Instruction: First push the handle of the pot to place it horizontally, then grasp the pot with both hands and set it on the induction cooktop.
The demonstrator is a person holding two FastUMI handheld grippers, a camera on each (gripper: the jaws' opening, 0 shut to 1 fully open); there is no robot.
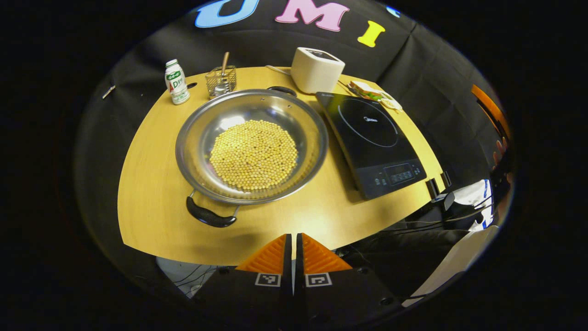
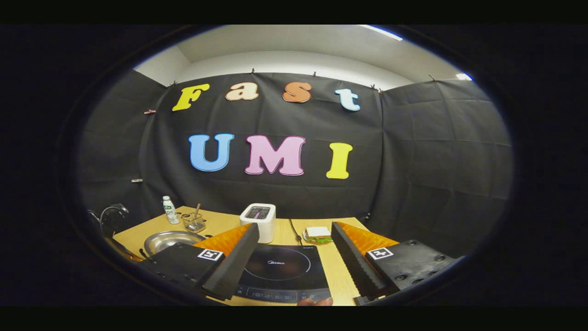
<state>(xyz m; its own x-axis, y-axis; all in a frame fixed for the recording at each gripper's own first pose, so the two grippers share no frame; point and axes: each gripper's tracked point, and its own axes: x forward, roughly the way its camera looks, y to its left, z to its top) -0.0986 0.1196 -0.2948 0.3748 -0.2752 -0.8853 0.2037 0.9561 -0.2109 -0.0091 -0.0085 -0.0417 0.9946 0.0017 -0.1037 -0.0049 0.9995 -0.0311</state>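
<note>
A wide steel pot holding yellow beans sits mid-table in the left gripper view. One black handle points toward the near left edge; the other handle lies at the far rim. The black induction cooktop lies to its right. My left gripper hovers above the table's near edge, shut, with nothing between its orange fingers. In the right gripper view my right gripper is open above the cooktop, and the pot shows at lower left.
At the table's back stand a white toaster, a small bottle, a wire basket with a spoon and a sandwich. Cables and a white object lie below the table's right edge. A faucet is at far left.
</note>
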